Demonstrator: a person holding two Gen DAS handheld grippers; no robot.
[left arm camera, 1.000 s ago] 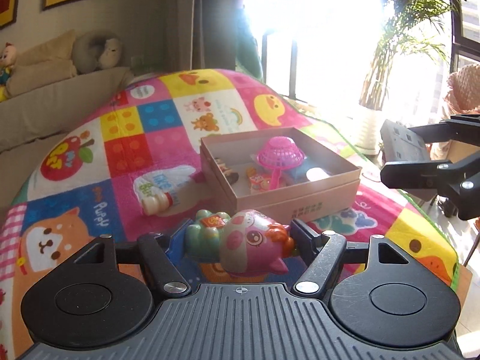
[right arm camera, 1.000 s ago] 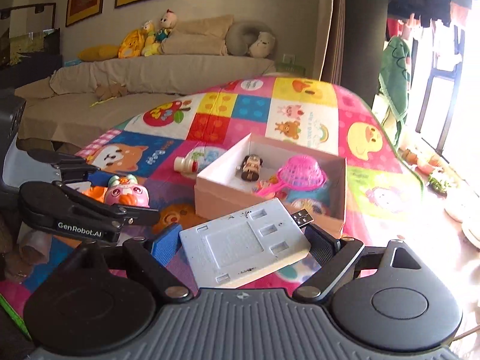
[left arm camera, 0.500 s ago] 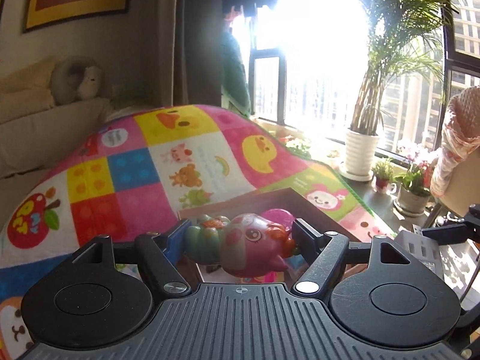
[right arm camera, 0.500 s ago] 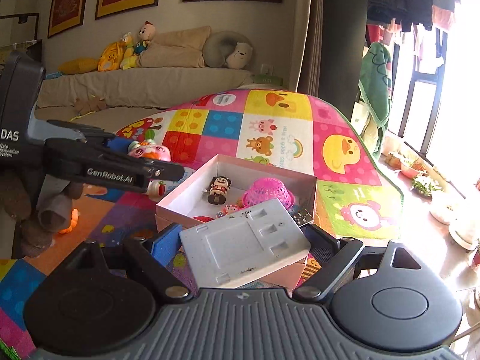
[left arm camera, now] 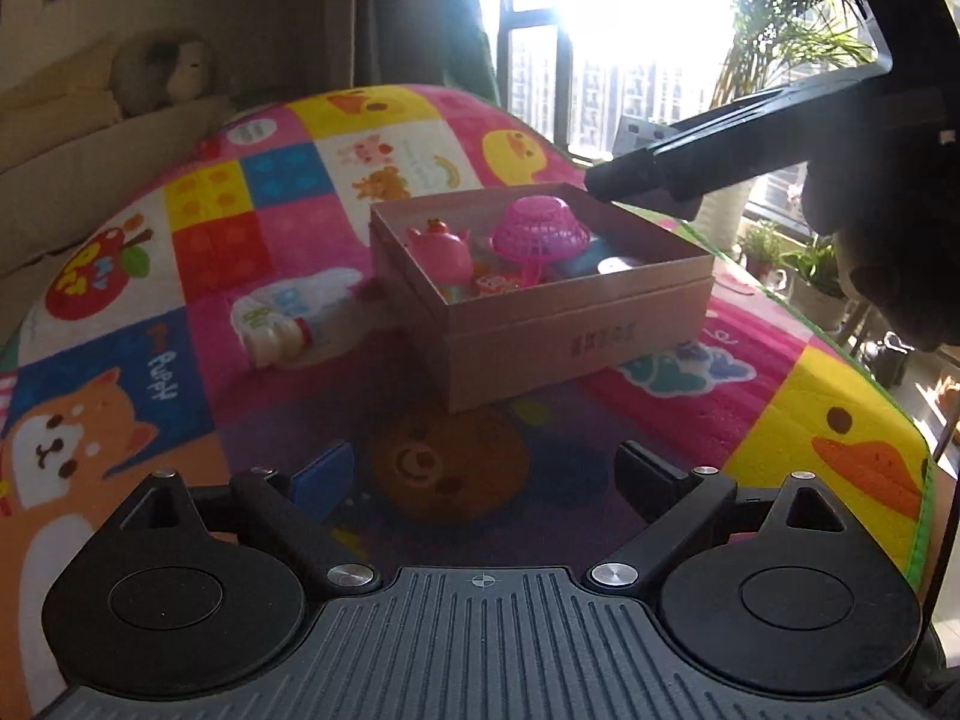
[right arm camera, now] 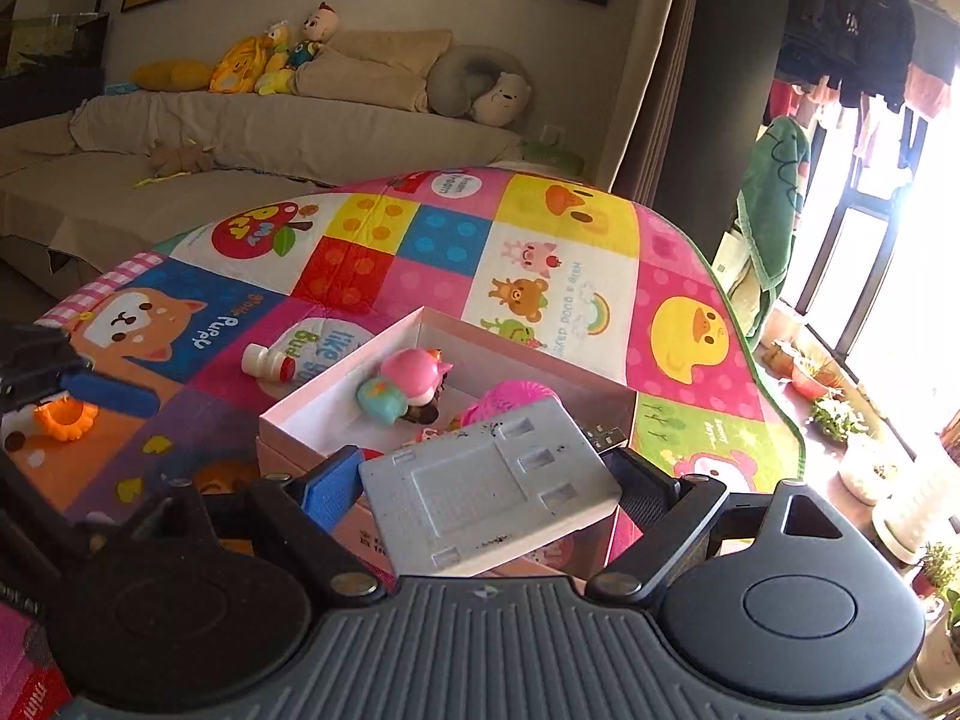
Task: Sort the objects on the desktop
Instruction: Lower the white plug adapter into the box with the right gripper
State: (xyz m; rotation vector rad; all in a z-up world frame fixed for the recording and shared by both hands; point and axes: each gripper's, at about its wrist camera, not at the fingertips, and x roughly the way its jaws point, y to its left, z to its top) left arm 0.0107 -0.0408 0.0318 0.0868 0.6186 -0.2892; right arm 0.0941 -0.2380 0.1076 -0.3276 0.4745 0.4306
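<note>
An open cardboard box (left arm camera: pixel 576 330) sits on the colourful play mat (left arm camera: pixel 228 222). Inside it lie a pink pig toy (left arm camera: pixel 441 249), a pink mesh basket (left arm camera: pixel 540 234) and small items. My left gripper (left arm camera: pixel 480 480) is open and empty, low over the mat in front of the box. My right gripper (right arm camera: pixel 480 480) is shut on a grey USB hub (right arm camera: pixel 489 486) and holds it above the box (right arm camera: pixel 336 414); the pig toy (right arm camera: pixel 402 384) lies in the box beyond it. The right gripper also shows in the left wrist view (left arm camera: pixel 654 177), over the box's far right corner.
A small white bottle (left arm camera: pixel 282 342) lies on the mat left of the box, also in the right wrist view (right arm camera: pixel 267 363). An orange ring toy (right arm camera: pixel 66 420) lies at the left. A sofa (right arm camera: pixel 240 138) with plush toys stands behind. Potted plants (right arm camera: pixel 864 456) stand by the window.
My left gripper opened and released the pig toy into the box, then pulled back and down. My right gripper moved over the box with the hub.
</note>
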